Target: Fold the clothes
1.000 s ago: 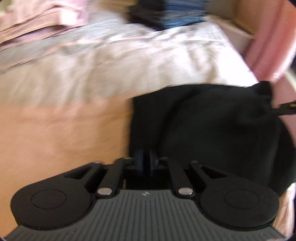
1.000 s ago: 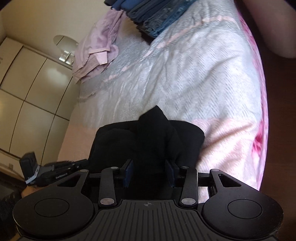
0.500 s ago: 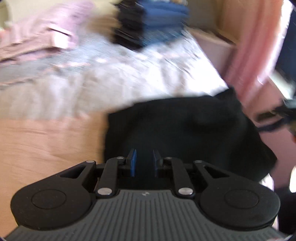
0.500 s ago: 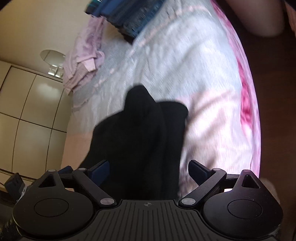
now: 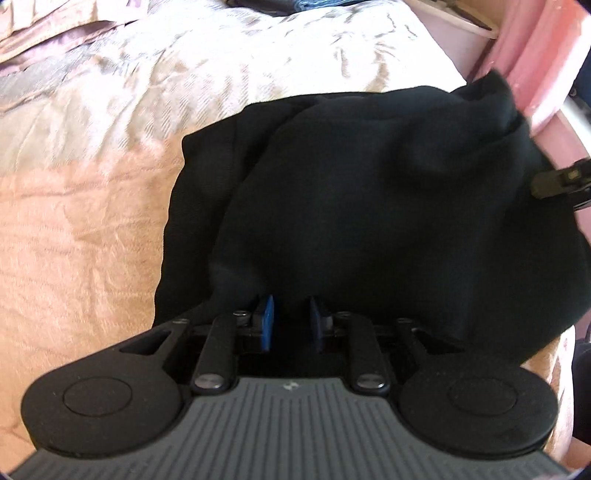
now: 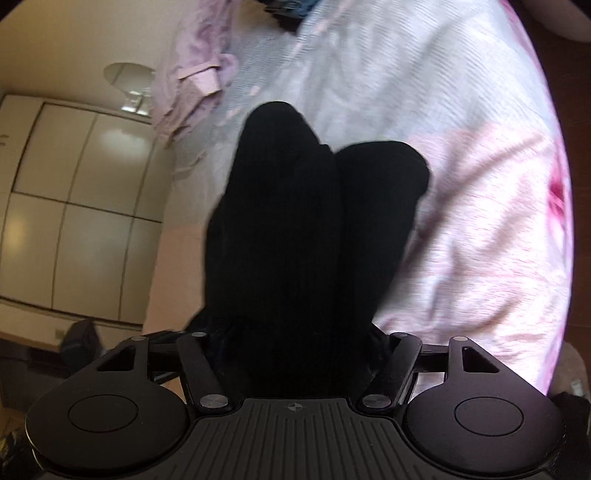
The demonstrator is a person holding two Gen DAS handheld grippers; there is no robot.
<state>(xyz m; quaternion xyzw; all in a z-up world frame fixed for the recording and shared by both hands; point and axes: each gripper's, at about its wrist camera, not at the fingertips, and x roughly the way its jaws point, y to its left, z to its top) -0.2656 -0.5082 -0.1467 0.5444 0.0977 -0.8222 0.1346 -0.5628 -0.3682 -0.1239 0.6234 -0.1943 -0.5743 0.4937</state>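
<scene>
The black garment point(image 5: 388, 206) lies on the bed point(image 5: 110, 166) near its edge, already doubled into a thick, rounded bundle, though lumpy and uneven; I'd judge it most of the way folded, with squaring up and stacking left.

The left gripper point(image 5: 291, 323) has just been opening; its blue-padded fingers point(image 5: 266, 321) stand narrowly apart over the near hem, nothing pinched.

The right gripper point(image 6: 295, 354) has its fingers spread fairly wide and has just been closing, a dark ribbed fold between them; whether they press it I cannot tell.

The cloth looks soft, heavy, matte knit. The bedspread is pale, crinkled, pink-flowered, and folded blue clothes point(image 5: 295, 3) sit at its far end.
</scene>
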